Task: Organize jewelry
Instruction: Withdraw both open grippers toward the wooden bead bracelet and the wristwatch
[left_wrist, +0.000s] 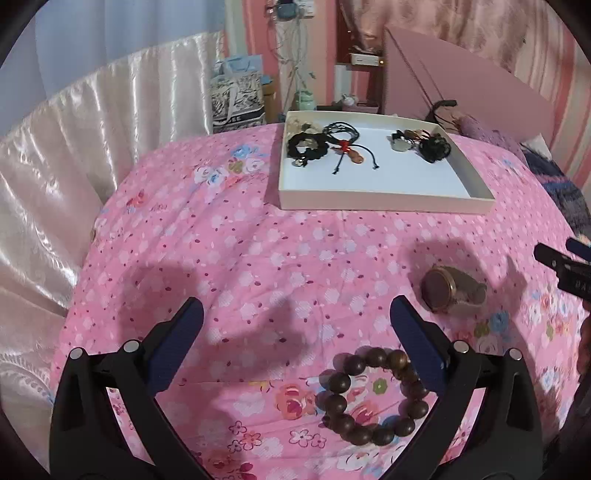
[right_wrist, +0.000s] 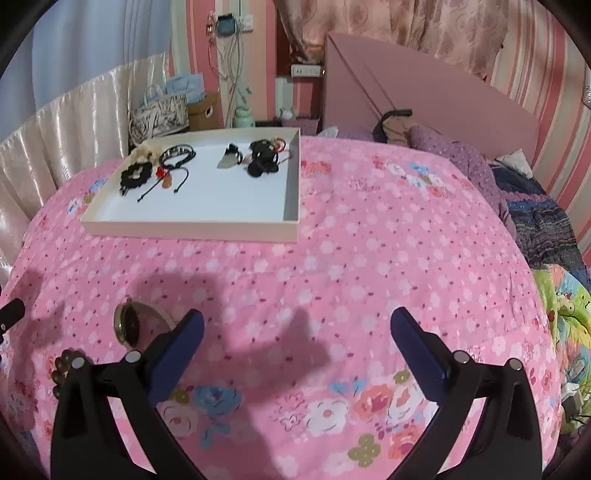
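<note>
Jewelry sorting looks well underway but not finished. Most pieces already lie in the shallow white tray, far ahead of both pairs of fingers: a black scrunchie-like band and a tangle of black cord bracelets with a red bead toward the tray's left, and a smaller cluster with a pale pendant and dark pieces toward its right. The near half of the tray is bare, so there is room for more.

Two items are left on the pink floral bedspread. The wooden bead bracelet lies below and just inside the right finger of the left gripper, partly hidden by that finger; nothing is held. The rose-gold watch rests on its side just beyond and to the outside of that same finger. Seen from the right gripper, the watch sits just outside its left finger and the bead bracelet peeks out lower at the left edge.

Both grippers have their fingers spread wide and empty, hovering over the bedspread. By my judgement, what's left is lifting the bracelet and the watch into the tray, with the left gripper closest to the bracelet.
</note>
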